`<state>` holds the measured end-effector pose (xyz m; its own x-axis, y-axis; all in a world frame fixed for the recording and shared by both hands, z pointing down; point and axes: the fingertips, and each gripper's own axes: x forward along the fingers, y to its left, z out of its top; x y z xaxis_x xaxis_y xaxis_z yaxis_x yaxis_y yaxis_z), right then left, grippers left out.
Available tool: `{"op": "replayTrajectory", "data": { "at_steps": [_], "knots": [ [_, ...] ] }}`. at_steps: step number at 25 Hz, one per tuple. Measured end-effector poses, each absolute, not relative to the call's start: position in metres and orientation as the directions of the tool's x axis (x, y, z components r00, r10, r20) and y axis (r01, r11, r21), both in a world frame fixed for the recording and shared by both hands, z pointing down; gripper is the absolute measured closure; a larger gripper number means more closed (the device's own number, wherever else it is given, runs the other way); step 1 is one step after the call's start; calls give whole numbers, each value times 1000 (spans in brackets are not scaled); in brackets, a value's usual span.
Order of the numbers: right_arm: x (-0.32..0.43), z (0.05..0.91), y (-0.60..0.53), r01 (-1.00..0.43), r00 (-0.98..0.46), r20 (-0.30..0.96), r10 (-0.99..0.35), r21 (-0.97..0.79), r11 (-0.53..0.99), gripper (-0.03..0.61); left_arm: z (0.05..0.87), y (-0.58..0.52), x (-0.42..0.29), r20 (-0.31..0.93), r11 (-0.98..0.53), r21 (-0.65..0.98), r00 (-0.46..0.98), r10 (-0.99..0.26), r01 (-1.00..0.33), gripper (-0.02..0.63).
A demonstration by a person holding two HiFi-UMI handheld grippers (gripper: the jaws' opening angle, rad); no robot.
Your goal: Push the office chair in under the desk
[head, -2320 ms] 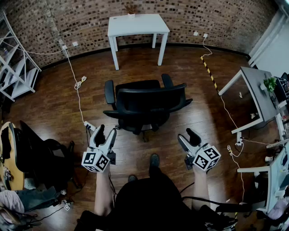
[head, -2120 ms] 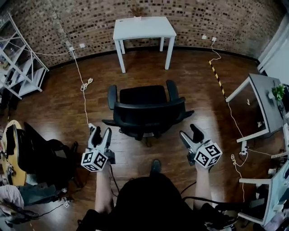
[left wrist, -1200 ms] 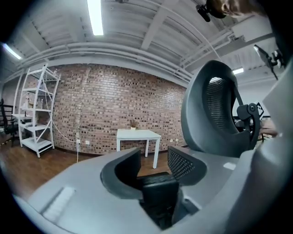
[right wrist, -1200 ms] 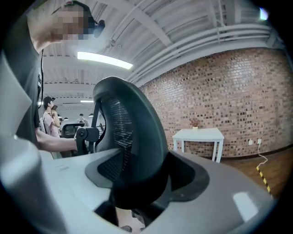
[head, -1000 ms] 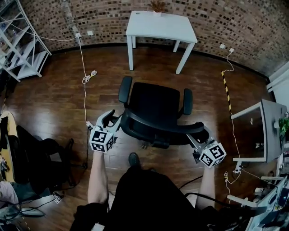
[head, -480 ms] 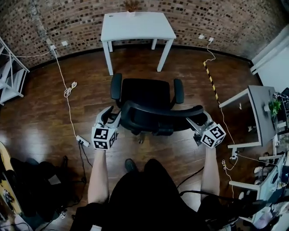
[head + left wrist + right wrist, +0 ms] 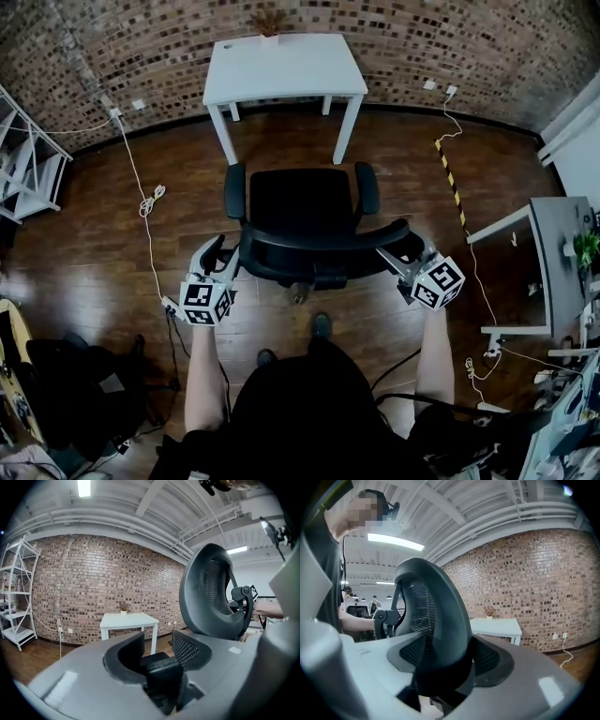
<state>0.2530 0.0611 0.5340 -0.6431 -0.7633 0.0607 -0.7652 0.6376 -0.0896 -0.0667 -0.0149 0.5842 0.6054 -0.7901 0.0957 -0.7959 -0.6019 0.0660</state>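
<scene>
As seen from the head view: black mesh-backed office chair [image 7: 302,202] ahead of both grippers, seat towards white rectangular desk [image 7: 281,67], left gripper [image 7: 220,255] by left end of backrest [image 7: 319,246], right gripper [image 7: 405,255] at its right. In left gripper view, jaws parted, gripping nothing, backrest right of them. In right gripper view, jaws clamped on backrest rim.

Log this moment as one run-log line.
phase: push | left claw: open, beside backrest left end | right claw: clamped on backrest right end | office chair: before white desk, not yet under
</scene>
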Motion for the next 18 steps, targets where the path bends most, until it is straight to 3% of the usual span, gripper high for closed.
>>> {"op": "replayTrajectory", "data": {
  "at_steps": [6,18],
  "knots": [
    [305,534,-8,-719,-694,59,-718,-114,686,290,588,-60,-21,82,-551,67,555,-828,-832,334],
    [295,558,-108,-703,-710,42,-703,-89,705,288,614,-155,-33,64,-521,75,525,-849,-850,334]
  ]
}}
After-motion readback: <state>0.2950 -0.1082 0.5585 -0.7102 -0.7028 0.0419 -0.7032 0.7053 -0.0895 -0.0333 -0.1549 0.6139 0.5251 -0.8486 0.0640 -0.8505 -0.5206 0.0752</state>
